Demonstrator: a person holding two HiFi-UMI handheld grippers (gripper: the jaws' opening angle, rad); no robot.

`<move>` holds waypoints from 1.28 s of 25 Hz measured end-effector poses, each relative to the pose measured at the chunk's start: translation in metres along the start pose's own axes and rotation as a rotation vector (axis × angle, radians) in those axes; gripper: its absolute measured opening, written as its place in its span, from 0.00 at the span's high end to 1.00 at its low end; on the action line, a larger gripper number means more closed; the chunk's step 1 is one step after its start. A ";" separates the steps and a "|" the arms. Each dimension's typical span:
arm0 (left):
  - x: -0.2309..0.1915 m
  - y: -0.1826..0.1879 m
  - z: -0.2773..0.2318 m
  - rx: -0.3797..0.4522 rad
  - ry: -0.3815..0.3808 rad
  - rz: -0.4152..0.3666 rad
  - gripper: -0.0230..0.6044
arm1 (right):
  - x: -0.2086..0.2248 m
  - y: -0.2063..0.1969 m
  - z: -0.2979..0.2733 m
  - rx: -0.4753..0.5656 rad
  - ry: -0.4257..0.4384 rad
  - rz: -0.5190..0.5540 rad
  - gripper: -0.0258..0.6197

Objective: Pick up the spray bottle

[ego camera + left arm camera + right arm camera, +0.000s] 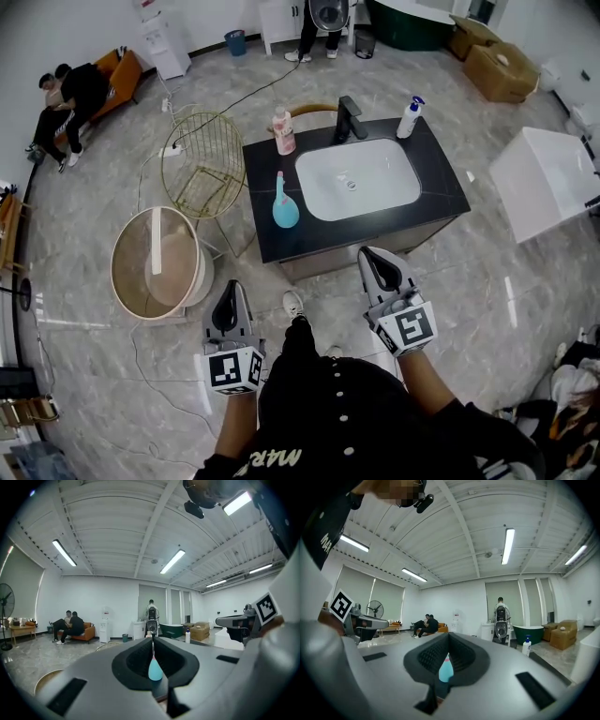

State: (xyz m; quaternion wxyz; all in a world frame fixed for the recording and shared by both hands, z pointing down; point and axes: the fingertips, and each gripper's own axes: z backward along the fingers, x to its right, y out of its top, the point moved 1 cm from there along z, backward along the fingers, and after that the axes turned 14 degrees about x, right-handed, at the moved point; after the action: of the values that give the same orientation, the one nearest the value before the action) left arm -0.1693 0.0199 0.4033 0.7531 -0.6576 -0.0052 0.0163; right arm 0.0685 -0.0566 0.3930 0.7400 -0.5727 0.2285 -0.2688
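Observation:
The spray bottle (284, 205) is teal with a thin neck. It stands upright near the front left edge of a black vanity top (441, 178), left of the white sink (357, 178). Both grippers are held short of the vanity, apart from the bottle. My left gripper (232, 284) is below and left of the bottle, shut and empty. My right gripper (367, 251) is at the vanity's front edge, right of the bottle, shut and empty. The spray bottle (155, 670) shows through the hollow of the left gripper (152, 638). The spray bottle (446, 671) also shows through the hollow of the right gripper (449, 634).
A pink bottle (284, 132), a black faucet (347, 117) and a white pump bottle (410, 117) stand along the vanity's back. A gold wire basket (204, 164) and a round tub (155, 262) sit left of it. A white block (548, 178) lies right. People sit on an orange sofa (122, 80).

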 end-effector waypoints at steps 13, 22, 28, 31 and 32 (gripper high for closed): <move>-0.072 0.003 -0.143 0.035 -0.069 0.010 0.93 | 0.020 -0.024 -0.147 -0.032 -0.005 0.035 0.97; -0.085 -0.019 -0.174 -0.029 -0.113 0.070 0.93 | 0.017 -0.064 -0.173 -0.119 -0.023 0.051 0.97; -0.087 -0.036 -0.190 -0.081 -0.108 0.064 0.93 | 0.004 -0.113 -0.173 -0.228 0.007 0.039 0.97; -0.090 -0.049 -0.197 -0.108 -0.102 0.059 0.93 | -0.009 -0.142 -0.170 -0.280 0.038 0.026 0.91; -0.091 -0.055 -0.199 -0.121 -0.100 0.057 0.93 | -0.014 -0.154 -0.169 -0.307 0.048 0.017 0.80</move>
State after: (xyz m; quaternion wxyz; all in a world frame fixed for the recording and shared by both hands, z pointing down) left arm -0.2534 -0.1873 0.4324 0.7102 -0.7001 -0.0249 0.0703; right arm -0.0727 -0.2006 0.5026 0.6404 -0.6705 0.2893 -0.2380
